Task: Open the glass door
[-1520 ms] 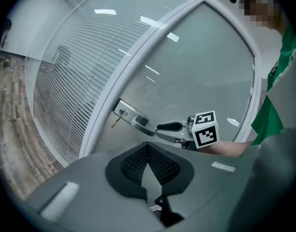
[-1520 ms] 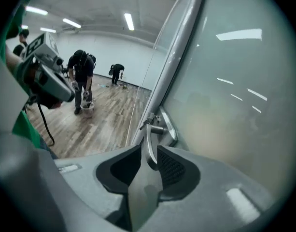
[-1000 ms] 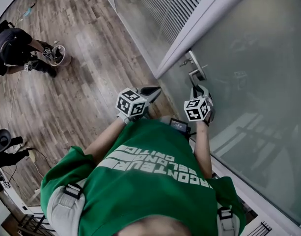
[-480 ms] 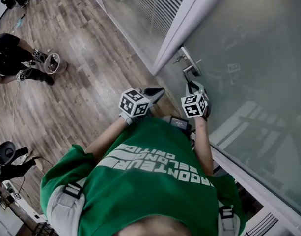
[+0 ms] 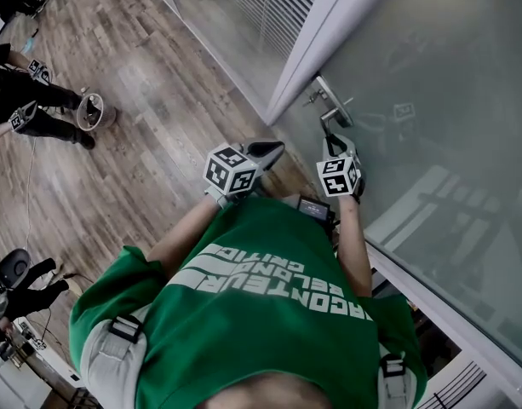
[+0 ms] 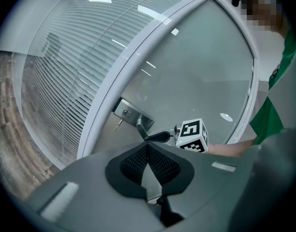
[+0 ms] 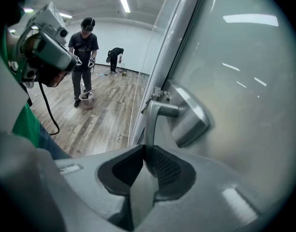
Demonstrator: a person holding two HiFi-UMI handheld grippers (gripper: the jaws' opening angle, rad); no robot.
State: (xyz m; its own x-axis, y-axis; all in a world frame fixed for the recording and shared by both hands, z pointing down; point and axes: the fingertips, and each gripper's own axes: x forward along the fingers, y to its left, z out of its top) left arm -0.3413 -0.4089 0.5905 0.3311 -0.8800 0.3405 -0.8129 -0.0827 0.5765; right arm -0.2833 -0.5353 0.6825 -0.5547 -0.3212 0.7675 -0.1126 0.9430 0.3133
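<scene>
Right gripper point(image 7: 147, 159) is clamping on the handle point(image 7: 154, 120). Its jaws have just been closing around the lever's free end, which is sticking out from the plate point(image 7: 190, 116) at the edge of the door point(image 5: 431, 75). Left gripper point(image 6: 148, 151) is hovering near it, jaws together, holding nothing. So we're looking at the grab-the-handle step, with the door seemingly not open yet. Next I'm guessing it's pushing the lever down, then swinging the door without slipping off.
</scene>
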